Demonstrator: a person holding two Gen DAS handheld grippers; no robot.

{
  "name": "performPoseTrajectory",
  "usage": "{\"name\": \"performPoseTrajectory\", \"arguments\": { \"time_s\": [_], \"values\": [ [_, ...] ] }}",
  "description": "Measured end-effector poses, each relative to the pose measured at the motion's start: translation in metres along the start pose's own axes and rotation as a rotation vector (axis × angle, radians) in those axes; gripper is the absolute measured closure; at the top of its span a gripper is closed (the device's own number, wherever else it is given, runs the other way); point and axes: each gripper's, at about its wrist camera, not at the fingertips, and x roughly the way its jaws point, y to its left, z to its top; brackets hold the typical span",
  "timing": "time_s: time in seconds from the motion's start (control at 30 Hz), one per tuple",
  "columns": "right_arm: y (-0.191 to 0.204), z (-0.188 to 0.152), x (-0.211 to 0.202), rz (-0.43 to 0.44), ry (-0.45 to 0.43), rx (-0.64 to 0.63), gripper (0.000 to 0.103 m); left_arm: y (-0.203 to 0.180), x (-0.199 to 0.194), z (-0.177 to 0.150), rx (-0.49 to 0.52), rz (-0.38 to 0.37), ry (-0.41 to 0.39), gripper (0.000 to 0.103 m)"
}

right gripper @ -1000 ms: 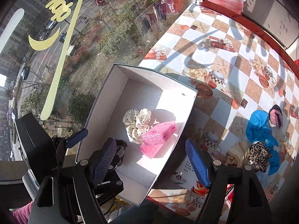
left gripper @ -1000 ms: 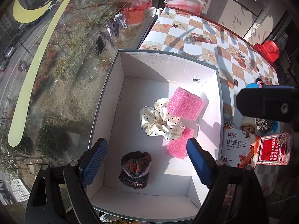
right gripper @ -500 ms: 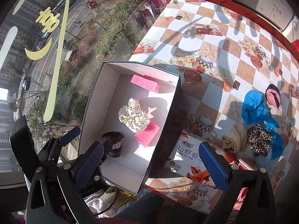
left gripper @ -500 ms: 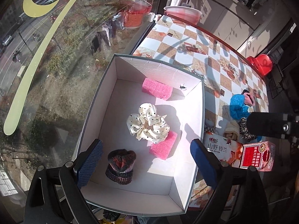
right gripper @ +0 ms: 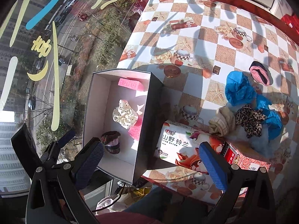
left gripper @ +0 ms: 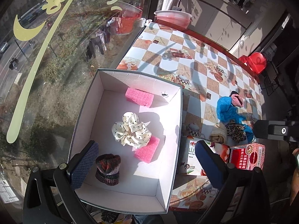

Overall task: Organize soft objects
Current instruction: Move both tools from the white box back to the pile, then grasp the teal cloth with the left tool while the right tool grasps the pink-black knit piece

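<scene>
An open white box (left gripper: pixel 93 100) holds two pink foam blocks, one by the far wall (left gripper: pixel 139 97) and one nearer (left gripper: pixel 147 151). Between them lies a cream dotted scrunchie (left gripper: pixel 130 132), and a dark knit piece (left gripper: pixel 108 168) sits near the front. My left gripper (left gripper: pixel 146 144) hovers over the box with its jaws opening and nothing between them. My right gripper (right gripper: pixel 149 145) stands open and empty above the box's right wall and a tissue pack (right gripper: pixel 179 143). On the table to the right lie blue cloth (right gripper: pixel 241 91), a leopard scrunchie (right gripper: pixel 248 119), a beige cloth (right gripper: pixel 222 123) and a pink-and-black knit piece (right gripper: pixel 259 72).
A red printed carton (right gripper: pixel 243 158) lies beside the tissue pack at the table's front edge. The box sits against a window (left gripper: pixel 46 74) on the left. A pink basin (left gripper: pixel 172 17) stands at the table's far end, with a red stool (left gripper: pixel 256 63) beyond the right side.
The second pink foam block has dropped and now rests by the box's far wall. The right gripper has opened and swung right, off the box. The left gripper has risen.
</scene>
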Motion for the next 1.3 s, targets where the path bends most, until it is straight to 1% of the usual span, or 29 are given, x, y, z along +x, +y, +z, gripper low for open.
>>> {"name": "performPoseTrajectory", "arguments": {
  "time_s": [0.13, 0.23, 0.33, 0.43, 0.67, 0.8, 0.97, 1.1, 1.17, 1.3],
  "values": [
    [-0.024, -0.007, -0.009, 0.009, -0.017, 0.051, 0.0, -0.02, -0.004, 0.001, 0.032, -0.023, 0.001, 0.0],
    [-0.047, -0.012, -0.019, 0.011, -0.033, 0.108, 0.0, -0.035, -0.003, 0.002, 0.064, -0.025, 0.018, 0.0],
    [-0.072, -0.017, -0.035, 0.01, -0.074, 0.172, 0.0, -0.048, 0.001, 0.003, 0.104, -0.023, 0.04, 0.0],
    [-0.105, -0.025, -0.049, 0.004, -0.11, 0.249, 0.0, -0.065, 0.009, 0.007, 0.153, -0.017, 0.064, 0.0],
    [-0.193, -0.051, -0.07, -0.032, -0.145, 0.449, 0.0, -0.117, 0.033, 0.025, 0.259, -0.03, 0.111, 0.0],
    [-0.234, -0.06, -0.07, -0.056, -0.133, 0.52, 0.0, -0.155, 0.061, 0.042, 0.331, -0.05, 0.153, 0.0],
    [-0.273, -0.059, -0.057, -0.087, -0.098, 0.557, 0.0, -0.206, 0.107, 0.069, 0.394, -0.078, 0.208, 0.0],
    [-0.296, -0.05, -0.038, -0.101, -0.054, 0.566, 0.0, -0.244, 0.155, 0.08, 0.434, -0.084, 0.287, 0.0],
    [-0.306, -0.043, -0.025, -0.113, -0.033, 0.563, 0.0, -0.258, 0.18, 0.083, 0.441, -0.071, 0.323, 0.0],
    [-0.323, -0.026, 0.001, -0.157, 0.005, 0.55, 0.0, -0.277, 0.221, 0.086, 0.43, -0.065, 0.39, 0.0]
  ]
}}
